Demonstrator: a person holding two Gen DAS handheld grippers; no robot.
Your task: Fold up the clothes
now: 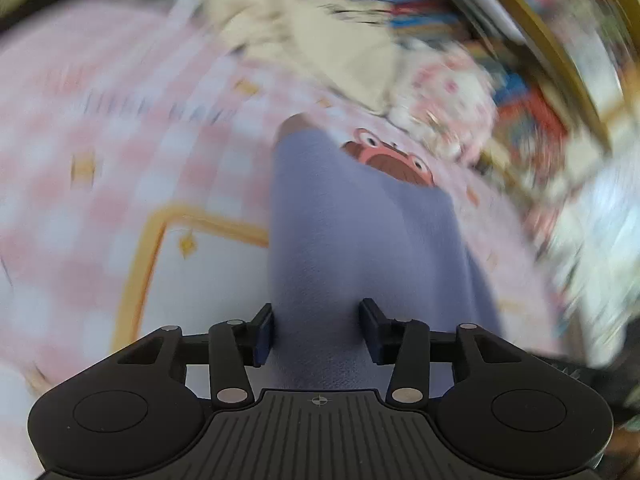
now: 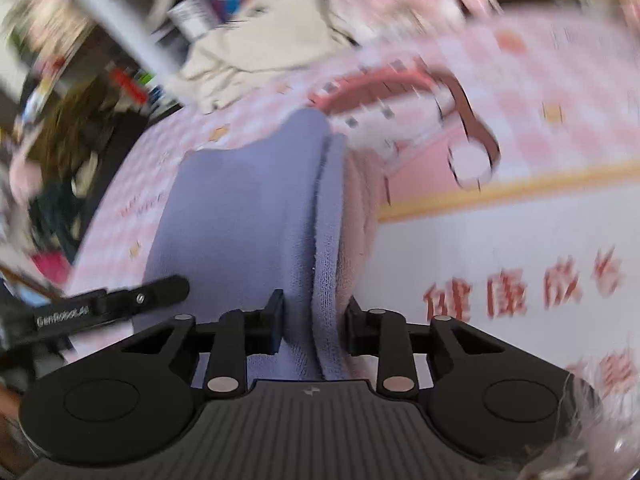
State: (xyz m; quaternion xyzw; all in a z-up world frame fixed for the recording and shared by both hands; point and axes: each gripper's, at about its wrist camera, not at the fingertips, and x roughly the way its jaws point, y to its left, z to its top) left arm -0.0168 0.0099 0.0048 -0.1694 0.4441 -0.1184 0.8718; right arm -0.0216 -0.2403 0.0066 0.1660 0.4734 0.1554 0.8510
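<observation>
while both pictures are smearing with motion blur, the soft lavender-blue fleece garment (image 1: pixel 360 240) is lying stretched over the pink-and-white checked bedsheet with a yellow-bordered white panel (image 1: pixel 100 152), running away from each camera toward the far side. the left gripper (image 1: pixel 318 330) is sitting partly closed with its two dark pads pressing the near end of the fleece on either side, so the cloth is bunching up between them. the right gripper (image 2: pixel 314 326) is standing narrower, its pads pinching a folded, doubled edge of the same garment (image 2: pixel 248 220), where a seam line is running up the middle.

at the far edge of the bed, a crumpled cream-coloured garment (image 2: pixel 260 48) is lying in a heap, and beside it in the left view a small floral-print cloth (image 1: pixel 448 100) is resting just right of the fleece's far end. a brown and pink cartoon figure (image 1: pixel 390 160) printed on the sheet is peeking out beside the fleece. red printed characters (image 2: pixel 520 288) are showing on the white panel to the right. a black bar of the other gripper (image 2: pixel 112 304) is poking in from the left, close to the fleece. cluttered, colourful things beyond the bed are too blurred to tell.
</observation>
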